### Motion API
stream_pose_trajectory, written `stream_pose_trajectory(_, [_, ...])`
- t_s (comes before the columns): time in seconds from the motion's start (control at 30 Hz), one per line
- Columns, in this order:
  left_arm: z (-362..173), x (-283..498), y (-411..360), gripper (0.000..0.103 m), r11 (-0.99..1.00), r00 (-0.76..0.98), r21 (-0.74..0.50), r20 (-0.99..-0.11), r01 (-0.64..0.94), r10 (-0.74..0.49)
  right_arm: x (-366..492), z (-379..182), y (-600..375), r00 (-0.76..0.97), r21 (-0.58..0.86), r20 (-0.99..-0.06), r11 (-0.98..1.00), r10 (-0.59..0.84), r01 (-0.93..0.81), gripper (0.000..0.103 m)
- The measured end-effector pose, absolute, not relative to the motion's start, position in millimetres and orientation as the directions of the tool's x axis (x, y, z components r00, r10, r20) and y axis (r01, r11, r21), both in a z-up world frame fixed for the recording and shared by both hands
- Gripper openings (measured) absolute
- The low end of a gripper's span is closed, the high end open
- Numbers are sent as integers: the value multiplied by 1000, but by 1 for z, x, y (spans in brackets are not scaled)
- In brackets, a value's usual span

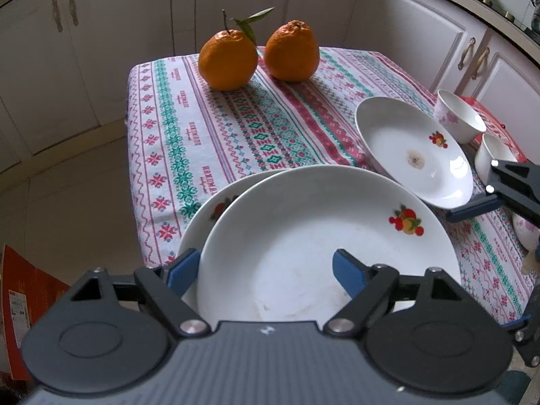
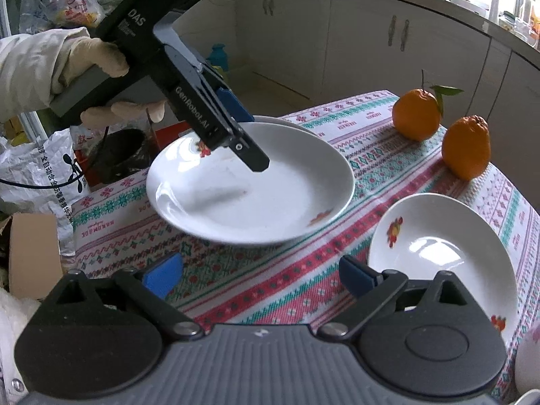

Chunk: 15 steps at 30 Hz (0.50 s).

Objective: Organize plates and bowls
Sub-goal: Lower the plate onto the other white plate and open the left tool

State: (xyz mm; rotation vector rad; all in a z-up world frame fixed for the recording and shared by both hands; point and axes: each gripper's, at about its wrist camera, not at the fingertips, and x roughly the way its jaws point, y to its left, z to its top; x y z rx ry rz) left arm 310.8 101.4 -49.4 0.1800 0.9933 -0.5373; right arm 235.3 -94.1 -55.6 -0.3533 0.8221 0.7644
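Left gripper (image 1: 266,271), jaws apart, straddles the near rim of the top plate (image 1: 324,236): one blue pad sits outside the rim, the other over the plate's well, neither visibly pressing. Directly beneath and offset to the left lies a second plate (image 1: 202,216), so the two overlap as a stack on the patterned tablecloth (image 1: 209,128). Ahead and to the right of this gripper rests a third plate (image 1: 415,155); beyond it stand a floral bowl (image 1: 459,118) and a plain white bowl (image 1: 494,158). Far ahead, two oranges (image 1: 227,60) stand side by side near the table's far edge. Right gripper (image 2: 260,276), jaws likewise apart and holding nothing, hovers over the cloth with the third plate just to its right. A gloved hand (image 2: 98,64) carries the left gripper.
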Motion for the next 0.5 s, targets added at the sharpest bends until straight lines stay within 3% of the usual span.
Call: stream_pose_trajectory(0.5, [-29, 294, 90, 90, 863, 535, -11, -781, 505, -323, 225, -45, -111, 476, 3, -754, 727, 453, -687, 103])
